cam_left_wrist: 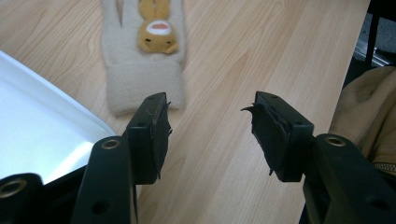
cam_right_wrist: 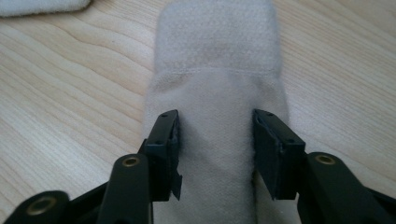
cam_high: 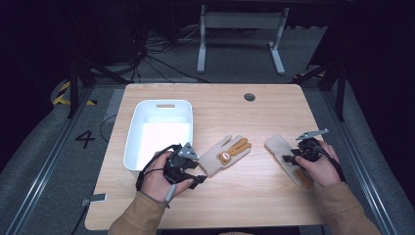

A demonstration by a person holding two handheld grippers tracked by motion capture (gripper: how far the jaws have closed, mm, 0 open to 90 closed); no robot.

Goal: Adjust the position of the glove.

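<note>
A cream glove with a brown bear face (cam_high: 225, 155) lies flat at the table's middle, its cuff toward my left gripper (cam_high: 199, 179). In the left gripper view that glove (cam_left_wrist: 144, 70) lies just beyond the open gripper (cam_left_wrist: 210, 126), with bare wood between the jaws. A second cream glove (cam_high: 280, 148) lies plain side up at the right. My right gripper (cam_high: 288, 158) hovers low over it. The right gripper view has that glove (cam_right_wrist: 217, 70) running between the open gripper (cam_right_wrist: 217, 135), both jaws over the fabric and gripping nothing.
A white plastic bin (cam_high: 133, 142) stands empty left of the bear glove, its rim (cam_left_wrist: 70, 107) close beside my left jaw. A tan sleeve (cam_left_wrist: 369, 112) is at the table's near edge. The other glove's edge (cam_right_wrist: 42, 5) lies far left. Bare wood spreads behind both gloves.
</note>
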